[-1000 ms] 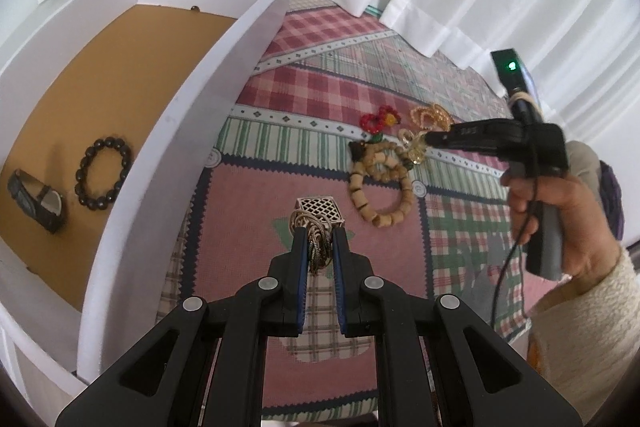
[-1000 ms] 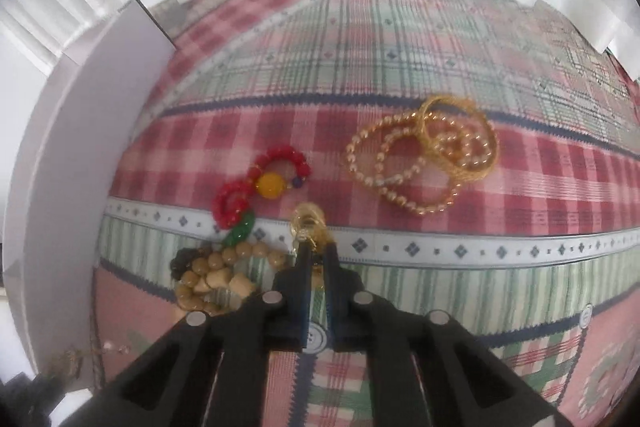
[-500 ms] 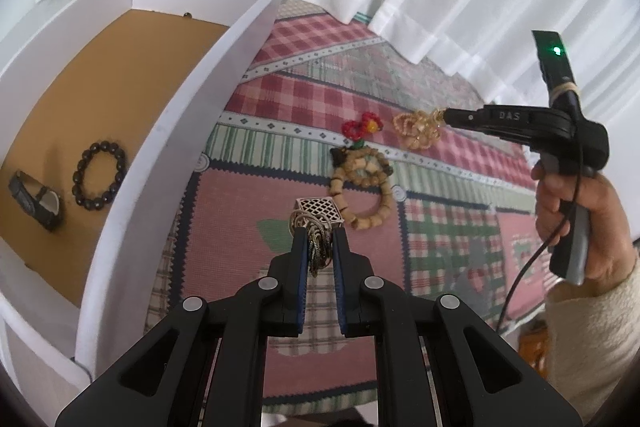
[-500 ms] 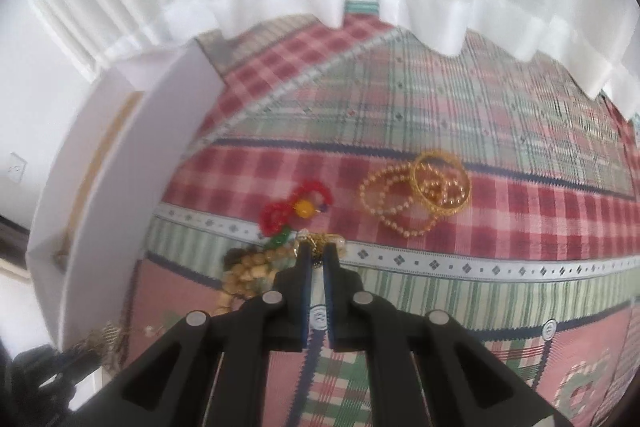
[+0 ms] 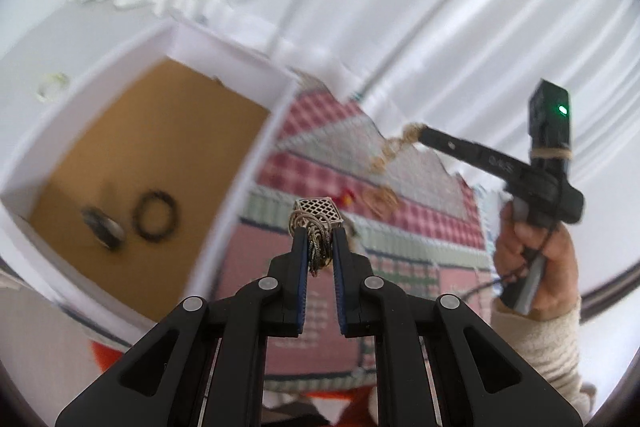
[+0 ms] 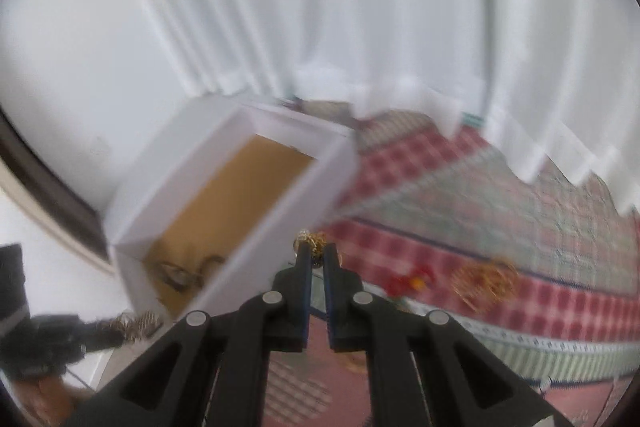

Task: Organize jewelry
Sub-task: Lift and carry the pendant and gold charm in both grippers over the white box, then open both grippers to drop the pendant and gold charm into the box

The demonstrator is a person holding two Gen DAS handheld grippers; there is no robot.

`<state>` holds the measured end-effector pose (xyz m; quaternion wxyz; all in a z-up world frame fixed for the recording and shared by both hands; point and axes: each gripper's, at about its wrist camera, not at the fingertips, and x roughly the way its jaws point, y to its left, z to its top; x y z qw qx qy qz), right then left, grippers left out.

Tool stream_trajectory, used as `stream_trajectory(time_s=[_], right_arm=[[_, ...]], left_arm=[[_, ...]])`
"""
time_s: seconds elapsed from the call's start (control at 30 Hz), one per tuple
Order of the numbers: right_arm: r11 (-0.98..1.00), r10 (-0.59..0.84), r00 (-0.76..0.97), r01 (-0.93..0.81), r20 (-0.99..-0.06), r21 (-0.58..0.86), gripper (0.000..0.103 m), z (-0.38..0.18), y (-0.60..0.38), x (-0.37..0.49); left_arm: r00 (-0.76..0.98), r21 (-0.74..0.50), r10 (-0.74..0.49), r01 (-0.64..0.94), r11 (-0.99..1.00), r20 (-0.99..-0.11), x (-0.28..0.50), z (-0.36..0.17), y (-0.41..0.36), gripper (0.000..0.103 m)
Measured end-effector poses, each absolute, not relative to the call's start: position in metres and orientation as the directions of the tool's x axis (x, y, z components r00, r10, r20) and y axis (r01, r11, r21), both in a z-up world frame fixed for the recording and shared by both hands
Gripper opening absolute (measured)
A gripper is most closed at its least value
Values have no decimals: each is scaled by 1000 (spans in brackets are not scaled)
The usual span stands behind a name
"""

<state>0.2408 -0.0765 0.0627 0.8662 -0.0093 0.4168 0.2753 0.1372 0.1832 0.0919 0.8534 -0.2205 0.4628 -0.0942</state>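
Note:
My left gripper [image 5: 319,234] is shut on a silver chain with a lattice cube pendant [image 5: 317,211], held in the air just right of the white box [image 5: 248,167]. The box has a tan floor and holds a black bead bracelet [image 5: 155,214] and a dark bangle [image 5: 102,227]. My right gripper [image 6: 315,251] is shut on a small gold chain piece [image 6: 312,239], raised beside the box's right wall [image 6: 280,223]. In the left wrist view that gold chain [image 5: 396,147] dangles from the right gripper's tip.
A plaid cloth [image 6: 500,211] covers the table. On it lie a gold bead and bangle pile [image 6: 486,277] and a red bead piece [image 6: 406,283]. White curtains [image 6: 360,7] hang behind. The person's hand [image 5: 528,247] holds the right gripper's handle.
Both grippers have lifted and swung left toward the box. The right gripper has raised the gold piece off the cloth. The views are blurred by motion.

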Motion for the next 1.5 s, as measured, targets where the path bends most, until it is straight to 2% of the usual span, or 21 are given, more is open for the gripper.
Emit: stream_trajectory(time_s=[0.13, 0.37, 0.7, 0.77, 0.8, 0.83, 0.87, 0.9, 0.93, 1.03, 1.1, 1.17, 1.27, 1.5], right_arm=[[803, 520, 467, -552, -715, 223, 6, 71, -33, 243], [742, 545, 401, -641, -736, 199, 6, 51, 51, 252], [701, 476, 344, -704, -809, 113, 6, -27, 139, 279], [706, 461, 348, -701, -816, 100, 7, -42, 146, 285], [714, 452, 352, -694, -819, 96, 8, -46, 146, 287], [722, 443, 352, -685, -824, 96, 13, -50, 146, 290], [735, 436, 357, -671, -826, 97, 31, -53, 143, 293], [744, 436, 367, -660, -822, 100, 49, -54, 140, 294], [755, 439, 383, -647, -813, 103, 51, -53, 134, 294], [773, 430, 423, -629, -798, 83, 54, -47, 117, 289], [789, 413, 482, -612, -773, 40, 71, -41, 103, 278], [798, 407, 525, -602, -748, 12, 75, -36, 90, 266], [815, 391, 590, -579, -706, -32, 78, -25, 62, 243], [876, 338, 750, -471, -568, -101, 83, 1, -25, 184]], left_arm=[[581, -410, -279, -105, 906, -765, 154, 96, 219, 10], [550, -343, -172, -224, 912, -817, 207, 46, 268, 10], [454, -271, -106, -315, 910, -885, 253, -34, 287, 10], [439, -235, -75, -322, 917, -895, 259, -45, 288, 13], [427, -193, -33, -337, 922, -903, 261, -50, 288, 17], [425, -171, -9, -346, 923, -905, 261, -52, 289, 29], [426, -146, 21, -356, 923, -905, 259, -53, 290, 48], [433, -138, 33, -359, 923, -901, 256, -53, 292, 54], [448, -130, 50, -361, 923, -893, 251, -51, 293, 60], [479, -103, 83, -350, 931, -874, 237, -42, 287, 63], [512, -92, 97, -332, 939, -853, 226, -32, 277, 69], [549, -71, 118, -311, 948, -827, 215, -21, 261, 77], [599, -49, 122, -262, 964, -792, 199, -7, 231, 82], [699, -34, 43, -96, 995, -713, 154, 15, 137, 97]])
